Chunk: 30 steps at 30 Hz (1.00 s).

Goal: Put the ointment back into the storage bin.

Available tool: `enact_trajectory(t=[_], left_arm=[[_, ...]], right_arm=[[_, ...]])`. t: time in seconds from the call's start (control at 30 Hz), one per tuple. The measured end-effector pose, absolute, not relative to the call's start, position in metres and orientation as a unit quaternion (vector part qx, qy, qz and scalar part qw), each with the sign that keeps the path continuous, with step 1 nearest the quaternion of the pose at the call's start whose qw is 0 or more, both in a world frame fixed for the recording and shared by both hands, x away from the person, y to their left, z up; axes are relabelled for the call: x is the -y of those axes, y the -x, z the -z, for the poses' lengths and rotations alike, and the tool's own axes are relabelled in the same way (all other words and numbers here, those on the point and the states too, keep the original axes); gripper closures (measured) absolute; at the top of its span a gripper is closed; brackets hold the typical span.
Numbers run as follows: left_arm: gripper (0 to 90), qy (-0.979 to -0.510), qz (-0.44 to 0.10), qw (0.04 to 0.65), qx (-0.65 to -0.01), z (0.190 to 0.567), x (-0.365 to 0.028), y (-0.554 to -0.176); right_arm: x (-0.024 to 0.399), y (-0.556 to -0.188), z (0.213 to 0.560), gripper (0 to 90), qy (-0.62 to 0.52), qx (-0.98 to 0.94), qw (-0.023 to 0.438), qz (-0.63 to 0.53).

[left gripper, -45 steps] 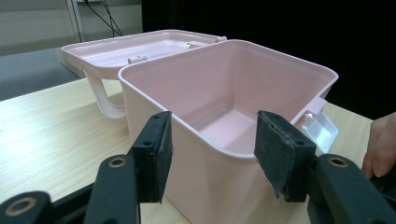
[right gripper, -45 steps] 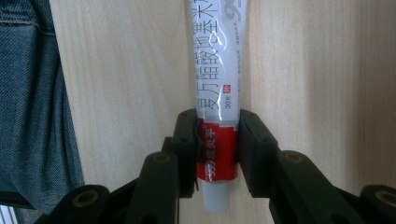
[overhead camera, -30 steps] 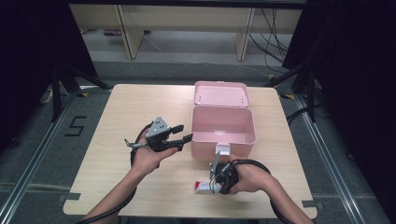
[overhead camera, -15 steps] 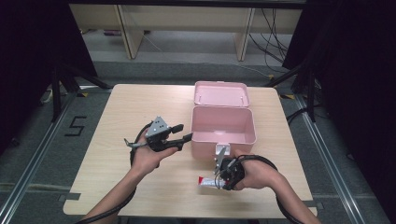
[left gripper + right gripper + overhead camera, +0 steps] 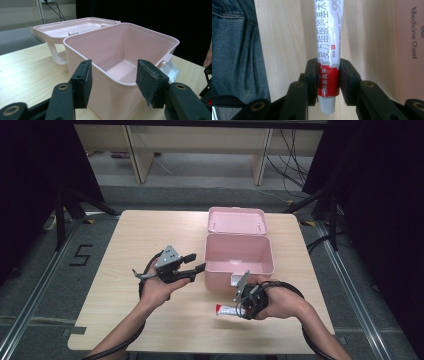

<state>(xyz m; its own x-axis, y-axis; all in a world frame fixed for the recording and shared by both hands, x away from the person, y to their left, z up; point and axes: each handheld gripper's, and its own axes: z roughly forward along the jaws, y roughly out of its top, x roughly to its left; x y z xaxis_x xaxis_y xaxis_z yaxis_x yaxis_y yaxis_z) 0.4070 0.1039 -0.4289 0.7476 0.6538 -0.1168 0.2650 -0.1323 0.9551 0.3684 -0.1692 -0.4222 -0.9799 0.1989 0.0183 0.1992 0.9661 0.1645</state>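
While the right gripper (image 5: 328, 75) clamps the red-and-white ointment tube (image 5: 328, 47) near its capped end, just near of the open pink plastic box (image 5: 239, 255), a level carry over the rim suits; the left gripper (image 5: 113, 81) waits open. Since the earlier frame, the tube has lifted slightly.

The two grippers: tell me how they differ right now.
The left gripper has open jaws with nothing between them, aimed at the pink box. The right gripper is shut on a red-and-white ointment tube. The left one hangs beside the box, the right nearer the table's front edge. Both have black jaws.
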Motion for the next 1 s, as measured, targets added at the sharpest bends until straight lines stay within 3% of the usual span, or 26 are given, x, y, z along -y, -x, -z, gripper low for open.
enact_trajectory(t=[0.2,0.43,0.7,1.0], left_arm=[[53.3,-0.735,-0.172,0.583,-0.302,0.427,-0.102,-0.406],[73.7,-0.741,-0.181,0.583,-0.281,0.43,-0.096,-0.403],[87.7,-0.74,-0.18,0.588,-0.274,0.432,-0.089,-0.404],[89.5,-0.743,-0.173,0.585,-0.276,0.435,-0.087,-0.404]], right_arm=[[0.174,-0.37,0.416,71.4,0.095,0.991,-0.002,0.091],[0.179,-0.371,0.408,71.4,0.103,0.99,-0.004,0.092],[0.184,-0.374,0.402,71.4,0.085,0.991,-0.008,0.101],[0.187,-0.375,0.397,71.5,0.087,0.991,-0.009,0.101]])
